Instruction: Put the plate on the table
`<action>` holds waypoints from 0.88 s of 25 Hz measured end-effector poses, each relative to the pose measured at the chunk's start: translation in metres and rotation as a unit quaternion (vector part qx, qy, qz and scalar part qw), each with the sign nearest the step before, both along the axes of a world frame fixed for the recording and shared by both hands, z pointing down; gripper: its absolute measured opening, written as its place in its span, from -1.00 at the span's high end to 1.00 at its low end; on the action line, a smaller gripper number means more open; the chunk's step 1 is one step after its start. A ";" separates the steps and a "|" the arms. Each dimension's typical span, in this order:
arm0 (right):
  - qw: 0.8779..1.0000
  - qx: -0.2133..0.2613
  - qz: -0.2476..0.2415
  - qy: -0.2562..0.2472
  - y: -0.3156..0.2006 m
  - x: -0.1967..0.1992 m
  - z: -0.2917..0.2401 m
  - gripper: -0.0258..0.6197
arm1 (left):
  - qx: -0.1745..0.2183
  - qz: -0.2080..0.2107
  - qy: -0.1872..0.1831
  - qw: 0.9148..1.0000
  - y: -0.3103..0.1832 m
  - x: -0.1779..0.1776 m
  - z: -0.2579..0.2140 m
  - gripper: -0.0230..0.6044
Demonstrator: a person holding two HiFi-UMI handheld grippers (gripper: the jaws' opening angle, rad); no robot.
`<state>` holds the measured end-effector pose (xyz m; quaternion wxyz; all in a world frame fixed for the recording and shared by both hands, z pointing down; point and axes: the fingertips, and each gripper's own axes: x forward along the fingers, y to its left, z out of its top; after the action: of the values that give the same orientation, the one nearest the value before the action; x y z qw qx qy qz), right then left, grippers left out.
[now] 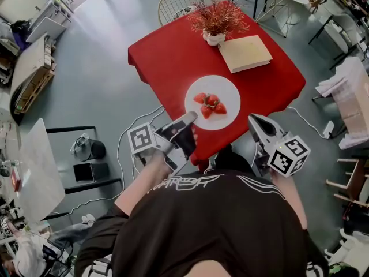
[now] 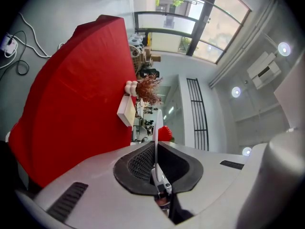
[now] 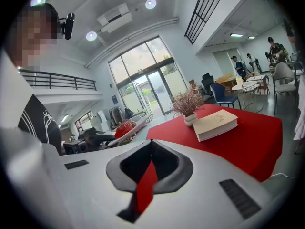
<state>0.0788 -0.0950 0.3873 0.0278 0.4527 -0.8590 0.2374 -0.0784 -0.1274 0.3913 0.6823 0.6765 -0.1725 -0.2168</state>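
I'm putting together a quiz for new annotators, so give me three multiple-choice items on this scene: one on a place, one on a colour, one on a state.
1. Where does the book lie?
A. On the floor.
B. On the red table, beside the vase.
C. On a chair.

2. What colour is the plate?
A. White.
B. Blue.
C. Black.

3. What state are the left tongs in?
A. Open and empty.
B. Shut on the book.
C. Shut on the plate's rim.

Answers:
1 B: the head view shows the book flat on the red cloth next to the vase.
2 A: the plate is white around the strawberries.
3 C: the left gripper view shows the plate's thin edge pinched between the pads.
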 end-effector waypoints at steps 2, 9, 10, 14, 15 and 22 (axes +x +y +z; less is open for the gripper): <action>1.000 0.000 0.000 -0.001 -0.004 0.003 0.001 0.90 | -0.004 -0.003 -0.002 1.000 -0.003 0.002 0.003 0.87; 1.000 -0.010 -0.015 -0.007 -0.032 0.015 0.012 0.90 | 0.001 -0.020 -0.019 1.000 -0.033 0.009 0.008 0.87; 1.000 -0.012 -0.018 -0.009 -0.037 0.015 0.014 0.90 | 0.001 -0.024 -0.022 0.999 -0.037 0.010 0.009 0.87; 0.999 -0.024 -0.032 -0.014 -0.055 0.012 0.024 0.90 | -0.002 -0.037 -0.032 0.999 -0.052 0.008 0.014 0.87; 0.999 -0.027 -0.037 -0.015 -0.060 0.011 0.026 0.90 | -0.003 -0.041 -0.035 0.999 -0.056 0.008 0.016 0.87; 0.997 -0.043 -0.065 -0.019 -0.095 0.007 0.033 0.90 | -0.014 -0.066 -0.039 0.997 -0.095 0.008 0.030 0.87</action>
<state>0.0858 -0.1897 0.4205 0.0464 0.3896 -0.8762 0.2800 -0.0699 -0.2226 0.4218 0.6683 0.6622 -0.2465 -0.2326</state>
